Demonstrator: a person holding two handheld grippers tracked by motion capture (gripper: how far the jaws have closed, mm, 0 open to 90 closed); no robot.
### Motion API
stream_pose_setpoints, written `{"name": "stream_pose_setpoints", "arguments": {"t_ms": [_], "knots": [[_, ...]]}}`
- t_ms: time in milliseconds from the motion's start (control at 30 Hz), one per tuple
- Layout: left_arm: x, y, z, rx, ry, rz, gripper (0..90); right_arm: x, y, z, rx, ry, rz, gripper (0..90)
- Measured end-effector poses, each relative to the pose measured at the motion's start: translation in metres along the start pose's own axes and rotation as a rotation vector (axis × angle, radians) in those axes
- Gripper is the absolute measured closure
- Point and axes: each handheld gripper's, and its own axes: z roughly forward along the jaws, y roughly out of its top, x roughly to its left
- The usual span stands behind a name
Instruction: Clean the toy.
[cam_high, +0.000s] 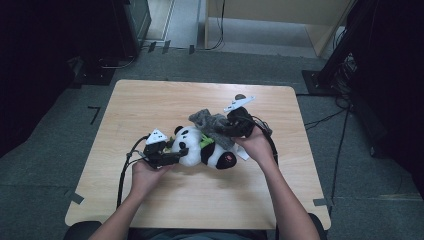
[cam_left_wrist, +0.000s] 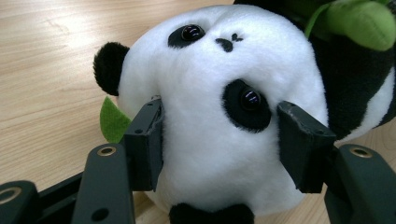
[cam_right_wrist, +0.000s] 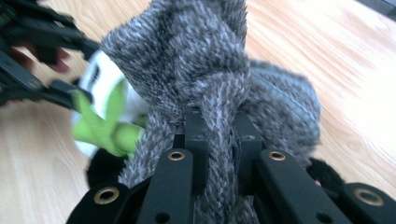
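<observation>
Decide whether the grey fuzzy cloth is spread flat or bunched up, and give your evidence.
Bunched up. The grey cloth is gathered into a twisted wad pinched between the right gripper jaws, draped over the panda toy.

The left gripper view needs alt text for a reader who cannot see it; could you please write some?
A plush panda's white head sits squeezed between the left gripper's two black fingers, one pressing each side of its face. The panda lies on a light wooden table, with a green leaf poking out beside its head.
</observation>
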Motion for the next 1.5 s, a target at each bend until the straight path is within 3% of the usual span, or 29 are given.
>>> {"name": "stream_pose_setpoints", "arguments": {"t_ms": [133, 233, 367, 500, 733, 1033, 1100, 1400, 1500], "knots": [[-0.001, 0.0, 0.0, -0.003, 0.002, -0.004, 38.8, 0.012, 0.015, -0.006, -0.069, 0.002, -0.038, 81.8], [-0.002, 0.0, 0.0, -0.005, 0.005, 0.002, 38.7, 0.022, 0.026, -0.004, -0.095, 0.03, -0.057, 81.8], [-0.003, 0.0, -0.001, -0.001, 0.006, 0.006, 38.6, 0.039, 0.031, 0.012, -0.043, 0.068, -0.097, 81.7], [-0.003, 0.0, -0.001, 0.011, 0.014, 0.011, 38.7, 0.044, 0.023, 0.035, 0.033, 0.09, -0.112, 81.7], [-0.005, 0.002, 0.001, 0.023, 0.027, 0.017, 39.7, 0.031, 0.01, 0.042, 0.008, 0.121, -0.061, 82.0], [-0.004, 0.002, 0.001, 0.022, 0.022, 0.018, 40.3, 0.015, 0.003, 0.038, 0.049, 0.069, -0.028, 82.2], [-0.003, 0.002, 0.001, 0.018, 0.017, 0.012, 40.4, 0.013, 0.002, 0.037, 0.05, 0.04, -0.033, 82.3], [-0.001, 0.002, 0.001, 0.007, 0.011, 0.001, 40.4, 0.0, -0.001, 0.027, 0.005, -0.063, -0.032, 82.3], [-0.001, 0.002, 0.001, -0.002, 0.008, 0.003, 40.3, -0.007, -0.003, 0.02, -0.017, -0.07, 0.001, 82.3]]}}
